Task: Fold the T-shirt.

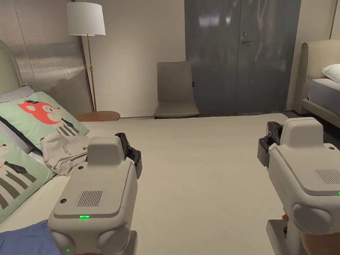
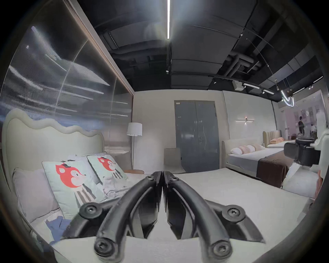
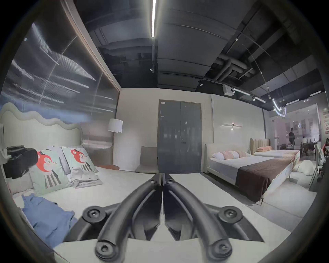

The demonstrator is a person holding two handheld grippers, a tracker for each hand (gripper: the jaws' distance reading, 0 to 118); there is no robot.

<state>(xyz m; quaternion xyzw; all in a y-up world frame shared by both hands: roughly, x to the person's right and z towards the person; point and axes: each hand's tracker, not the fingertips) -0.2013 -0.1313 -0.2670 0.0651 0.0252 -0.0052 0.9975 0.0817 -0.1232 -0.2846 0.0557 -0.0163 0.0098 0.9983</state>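
T-shirt, pale and crumpled, lies at the bed's left edge against the fox pillows. Left gripper and right gripper hover above the bed, fingers closed on nothing. A blue garment lies at the near left corner.

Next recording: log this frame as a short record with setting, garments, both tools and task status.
setting: bed with fox pillows
garment 1: blue garment, crumpled at the bed's near left edge
garment 2: pale grey garment, bunched against the pillows
left tool: jaws together, empty, held above the bed
right tool: jaws together, empty, held above the bed
contact: neither tool touches a garment
task status: folding not started; no garment is spread flat
background: floor lamp, chair, grey double door
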